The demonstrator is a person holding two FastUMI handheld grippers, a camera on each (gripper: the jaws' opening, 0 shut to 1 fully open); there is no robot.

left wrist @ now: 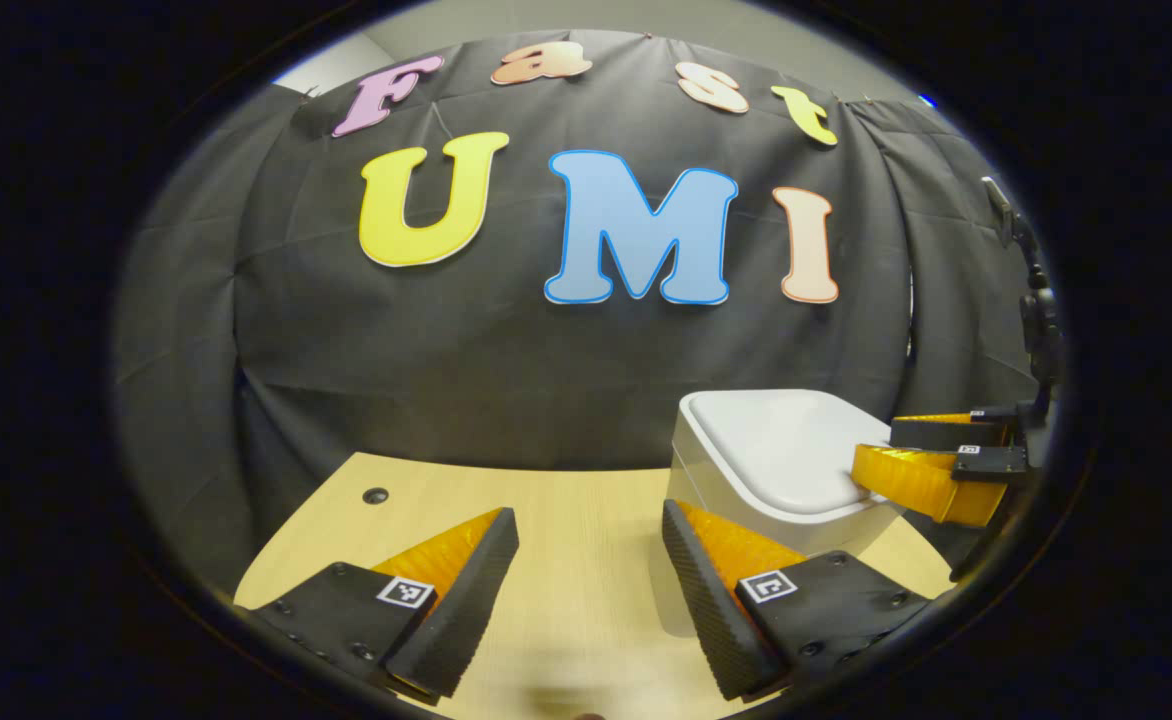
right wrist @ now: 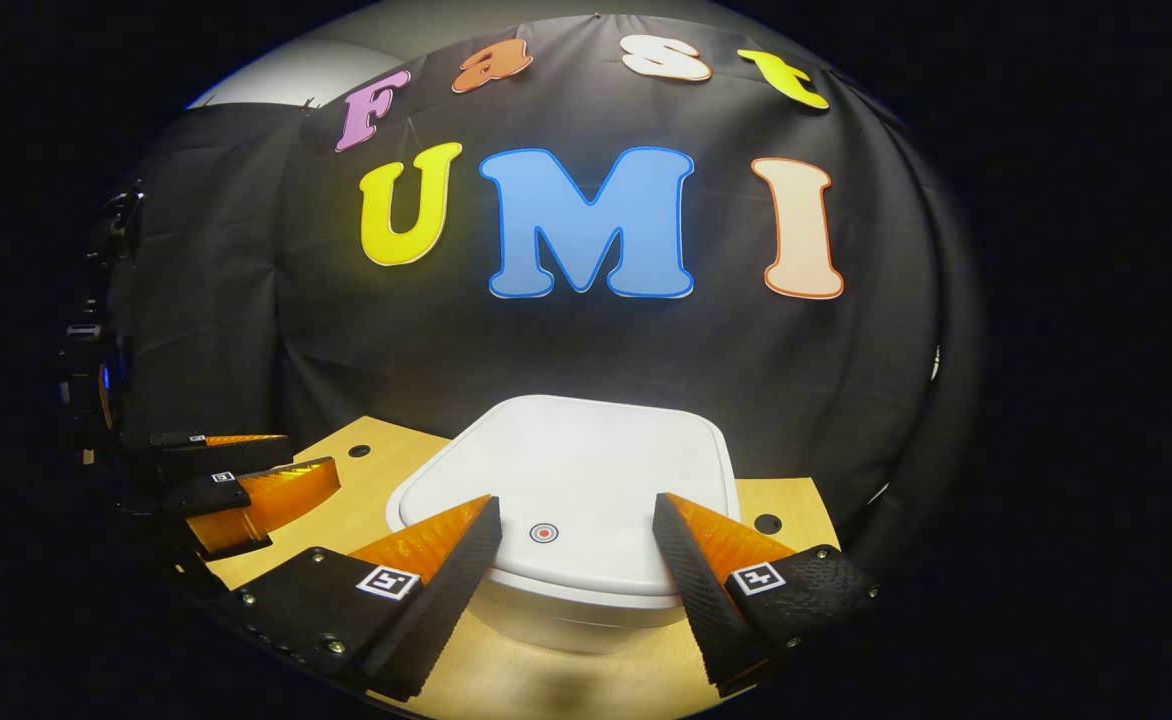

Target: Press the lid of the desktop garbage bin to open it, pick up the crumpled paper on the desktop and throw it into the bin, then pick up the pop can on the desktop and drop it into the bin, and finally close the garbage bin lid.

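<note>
I'm on the first step: the bin [right wrist: 566,500] sits mid-desk [right wrist: 396,470] with its lid [right wrist: 586,460] closed. My right claw [right wrist: 576,560] hovers spread over the lid's near edge; the left claw [left wrist: 591,590], spread too, waits left. Next I press the red-ringed button [right wrist: 543,533].

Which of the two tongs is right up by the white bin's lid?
The right tongs, open, with the bin lid and its red dot between the tips. The left tongs hang open over the bare table, beside the bin.
</note>
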